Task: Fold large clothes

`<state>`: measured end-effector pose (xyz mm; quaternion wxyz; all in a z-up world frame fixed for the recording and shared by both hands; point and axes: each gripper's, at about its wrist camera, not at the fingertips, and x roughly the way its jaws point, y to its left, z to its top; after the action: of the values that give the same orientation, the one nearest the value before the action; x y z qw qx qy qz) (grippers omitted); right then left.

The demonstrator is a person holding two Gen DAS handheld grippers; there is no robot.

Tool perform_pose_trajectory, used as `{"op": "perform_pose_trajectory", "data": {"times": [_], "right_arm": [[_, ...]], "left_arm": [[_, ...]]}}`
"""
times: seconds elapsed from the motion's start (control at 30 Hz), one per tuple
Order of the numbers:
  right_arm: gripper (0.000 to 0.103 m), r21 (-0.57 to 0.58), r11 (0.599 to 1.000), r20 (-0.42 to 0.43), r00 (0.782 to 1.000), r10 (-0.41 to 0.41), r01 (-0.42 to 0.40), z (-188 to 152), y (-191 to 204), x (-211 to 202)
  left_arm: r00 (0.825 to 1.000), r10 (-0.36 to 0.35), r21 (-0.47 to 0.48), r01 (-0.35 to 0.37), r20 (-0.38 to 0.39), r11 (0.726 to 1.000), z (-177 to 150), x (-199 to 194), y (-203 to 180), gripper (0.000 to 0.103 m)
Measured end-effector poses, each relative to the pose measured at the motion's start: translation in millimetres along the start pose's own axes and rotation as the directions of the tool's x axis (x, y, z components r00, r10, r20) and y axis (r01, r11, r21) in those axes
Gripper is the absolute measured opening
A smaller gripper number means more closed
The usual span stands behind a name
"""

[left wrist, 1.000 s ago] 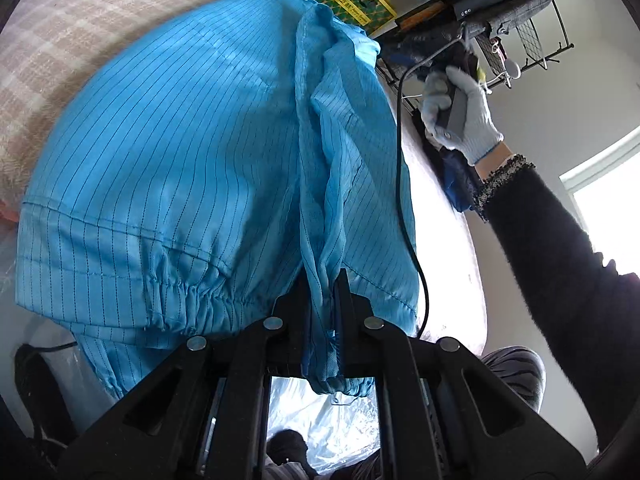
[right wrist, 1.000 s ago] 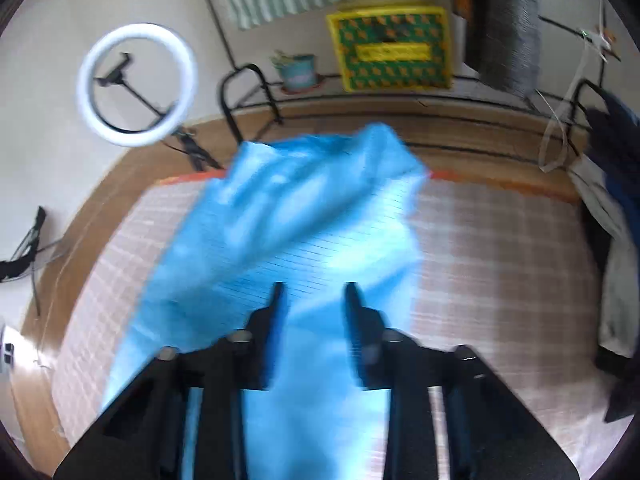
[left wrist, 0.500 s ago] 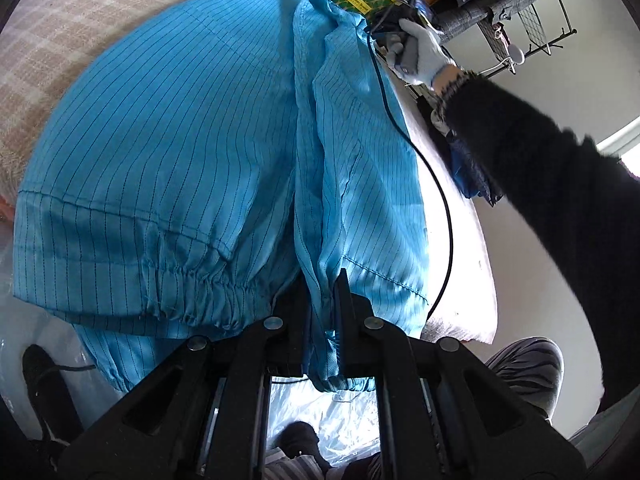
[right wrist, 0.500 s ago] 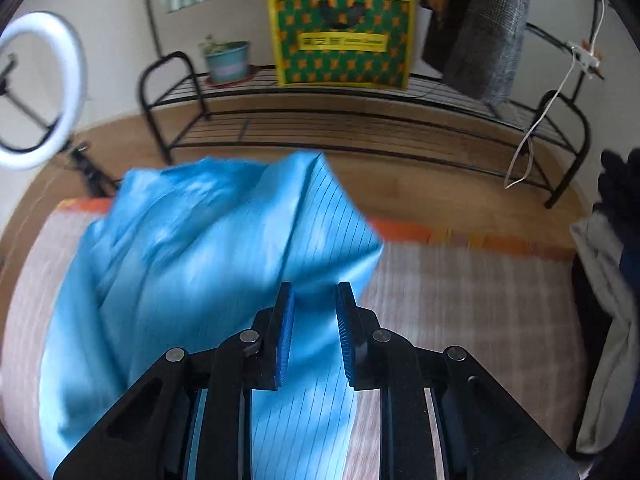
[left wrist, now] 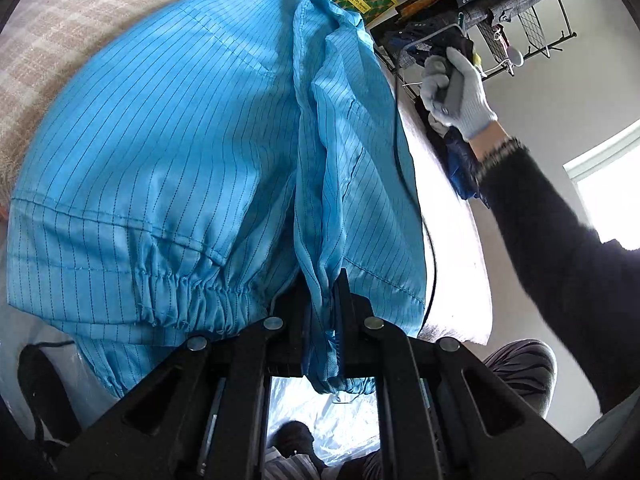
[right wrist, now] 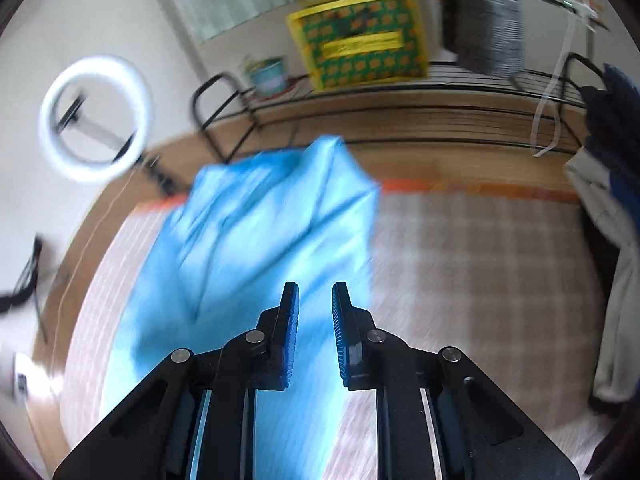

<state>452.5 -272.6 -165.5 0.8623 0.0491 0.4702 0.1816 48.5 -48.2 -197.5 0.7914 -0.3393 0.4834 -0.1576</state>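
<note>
A large blue pinstriped garment [left wrist: 168, 168] lies spread over a checked beige bed cover [left wrist: 60, 40]. My left gripper [left wrist: 326, 300] is shut on a bunched fold of the garment near its gathered elastic hem [left wrist: 188, 292], at the bed's edge. In the right wrist view the garment [right wrist: 256, 248] is blurred by motion. My right gripper [right wrist: 315, 312] is open and empty, raised above the garment's near part. It shows in the left wrist view as a gloved hand [left wrist: 456, 92] lifted off to the right of the cloth.
A black wire rack [right wrist: 400, 96] carries a yellow-green box [right wrist: 360, 48] and a potted plant [right wrist: 268, 76] beyond the bed. A ring light [right wrist: 96, 120] stands at the left. Dark and white clothes [right wrist: 612, 200] hang at the right. Clear plastic [left wrist: 328, 424] lies below.
My right gripper has let go of the garment's far end and pulled back and up, away from it. My left gripper holds the same fold, still.
</note>
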Motion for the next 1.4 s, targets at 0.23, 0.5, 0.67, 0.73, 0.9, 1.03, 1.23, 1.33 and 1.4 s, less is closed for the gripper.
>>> {"op": "perform_pose_trajectory", "data": {"times": [0.23, 0.5, 0.67, 0.73, 0.9, 1.03, 1.23, 1.33, 1.4], "right_arm": [[0.015, -0.078, 0.989, -0.008, 0.992, 0.125, -0.125, -37.6, 38.8, -81.0], [0.016, -0.194, 0.968, -0.018, 0.987, 0.157, -0.157, -159.8, 81.6, -207.3], [0.016, -0.288, 0.952, -0.058, 0.994, 0.090, -0.103, -260.2, 115.1, -227.4], [0.016, -0.300, 0.949, -0.086, 0.993, 0.075, -0.098, -289.5, 122.6, -220.7], [0.016, -0.336, 0.939, -0.122, 0.992, 0.037, -0.076, -325.1, 140.4, -186.6], [0.016, -0.315, 0.943, -0.161, 0.985, 0.063, -0.112, -328.0, 149.0, -159.5], [0.016, -0.457, 0.888, -0.241, 0.969, -0.058, -0.061, -363.4, 150.1, -158.9], [0.016, -0.421, 0.903, -0.202, 0.979, -0.001, -0.086, -358.1, 140.8, -183.0], [0.016, -0.381, 0.920, -0.145, 0.989, 0.034, -0.088, -347.6, 139.0, -193.1]], "left_arm": [[0.999, -0.051, -0.066, 0.050, -0.013, 0.997, 0.6, -3.4, 7.7, 0.007], [0.997, -0.078, -0.055, 0.080, 0.027, 0.995, -0.8, -20.0, 5.1, 0.007], [0.998, -0.020, 0.013, 0.020, 0.062, 1.000, -11.4, -28.3, -5.1, 0.007], [0.997, 0.004, 0.023, -0.005, 0.079, 1.000, -13.9, -32.5, -8.3, 0.007], [0.991, 0.056, 0.090, -0.067, 0.119, 0.994, -20.2, -40.4, -23.5, 0.010], [0.992, 0.072, 0.102, -0.082, 0.100, 0.991, -24.1, -48.2, -25.2, 0.013], [0.984, 0.066, 0.137, -0.090, 0.165, 0.986, -20.7, -99.7, -20.0, 0.013], [0.972, 0.103, 0.183, -0.143, 0.213, 0.973, -6.6, -120.2, -18.7, 0.013], [0.958, 0.155, 0.229, -0.211, 0.240, 0.950, 8.3, -123.2, -18.5, 0.014]]}}
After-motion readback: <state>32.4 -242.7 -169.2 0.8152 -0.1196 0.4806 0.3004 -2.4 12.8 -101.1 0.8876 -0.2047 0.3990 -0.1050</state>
